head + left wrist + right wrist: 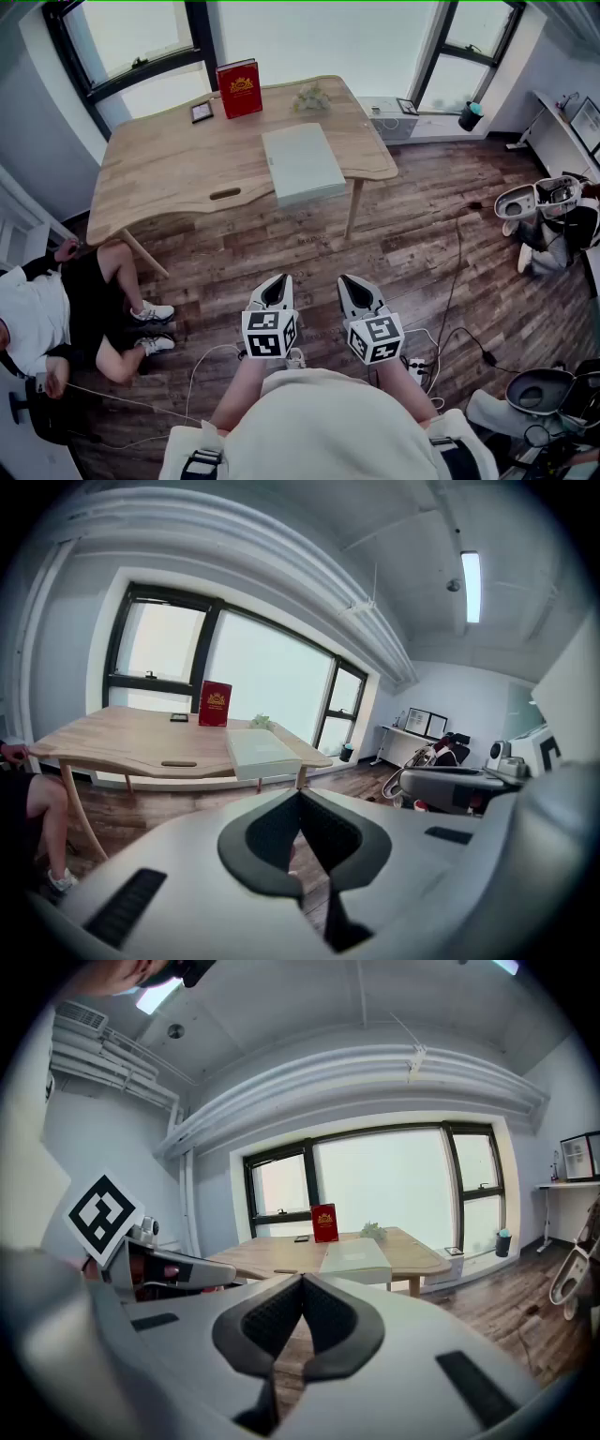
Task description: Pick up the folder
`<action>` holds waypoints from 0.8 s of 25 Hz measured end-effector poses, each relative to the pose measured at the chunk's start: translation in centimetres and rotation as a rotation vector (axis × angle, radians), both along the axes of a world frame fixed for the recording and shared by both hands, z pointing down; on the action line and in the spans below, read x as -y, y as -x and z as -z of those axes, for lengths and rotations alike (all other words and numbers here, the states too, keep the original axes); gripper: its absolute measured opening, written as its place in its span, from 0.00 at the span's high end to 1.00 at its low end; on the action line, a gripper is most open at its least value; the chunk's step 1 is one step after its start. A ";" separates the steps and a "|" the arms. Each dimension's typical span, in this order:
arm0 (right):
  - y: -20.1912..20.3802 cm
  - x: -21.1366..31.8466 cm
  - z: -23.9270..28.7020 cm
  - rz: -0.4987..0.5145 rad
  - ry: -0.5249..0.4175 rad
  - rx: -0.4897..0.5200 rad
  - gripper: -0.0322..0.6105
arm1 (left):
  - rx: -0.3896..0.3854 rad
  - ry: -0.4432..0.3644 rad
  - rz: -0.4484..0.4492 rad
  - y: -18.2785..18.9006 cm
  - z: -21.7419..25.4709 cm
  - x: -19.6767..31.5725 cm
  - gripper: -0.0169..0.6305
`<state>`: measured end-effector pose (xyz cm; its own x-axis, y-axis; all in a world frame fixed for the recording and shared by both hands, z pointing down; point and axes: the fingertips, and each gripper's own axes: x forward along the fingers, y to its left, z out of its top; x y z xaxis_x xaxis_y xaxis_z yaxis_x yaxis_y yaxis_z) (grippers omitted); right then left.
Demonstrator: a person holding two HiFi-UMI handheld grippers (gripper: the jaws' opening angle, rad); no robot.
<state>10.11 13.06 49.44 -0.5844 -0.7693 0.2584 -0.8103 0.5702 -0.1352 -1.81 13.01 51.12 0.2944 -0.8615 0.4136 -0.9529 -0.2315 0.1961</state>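
White moulded plastic fills the bottom of the head view: my left gripper (pixel 278 279) and right gripper (pixel 350 280) sit side by side at lower centre, each with a black-and-white marker cube behind it. In each gripper view the dark ribbed pads meet at their tips, so both pairs of jaws are closed with nothing between them.

Beyond them lies dark, streaky plank floor (pixel 412 234), with thin white cables (pixel 202 361) trailing over it at the lower left. A seated person (pixel 56 314) is at the left edge.

Further up the frame is the pale wooden table (pixel 159 164), with rounded, wavy edges and slanted legs. The folder (pixel 302 162) lies flat on its right half. It is a plain, pale grey-green rectangle with a matte face, and its near end juts just past the table edge. It is well apart from both grippers.

Behind it, a red book (pixel 239 88) stands upright, with a small dark flat device (pixel 202 112) to its left and a little greenish plant (pixel 311 97) to its right.

At the upper right, by the window, is a dark pot (pixel 471 115). I can't tell what is in it.
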 end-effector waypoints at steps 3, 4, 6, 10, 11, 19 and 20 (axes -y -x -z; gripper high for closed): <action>-0.3 -1.4 0.1 0.002 0.001 -0.008 0.92 | -0.017 0.008 -0.010 -0.7 0.1 -1.4 0.95; -0.5 -1.6 0.1 0.001 0.001 -0.008 0.92 | -0.023 0.009 -0.015 -0.9 0.1 -1.6 0.95; -0.7 -1.7 0.2 -0.003 -0.002 -0.005 0.92 | -0.028 0.005 -0.018 -1.0 0.1 -1.6 0.95; -0.3 -1.7 0.3 0.006 -0.011 -0.017 0.92 | -0.029 -0.003 -0.016 -0.8 0.2 -1.4 0.95; -0.2 -1.7 0.3 0.010 -0.013 -0.022 0.92 | -0.032 -0.004 -0.017 -0.8 0.2 -1.3 0.95; 1.1 -0.4 0.3 0.002 -0.006 -0.013 0.92 | -0.051 -0.005 -0.047 -0.6 0.1 -0.3 0.95; 1.3 -0.2 0.3 -0.001 -0.001 -0.004 0.92 | -0.057 -0.005 -0.048 -0.5 0.1 0.0 0.95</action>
<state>8.86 13.29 49.12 -0.5822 -0.7705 0.2596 -0.8117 0.5692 -0.1310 -1.34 13.01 51.06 0.3582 -0.8479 0.3908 -0.9280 -0.2775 0.2485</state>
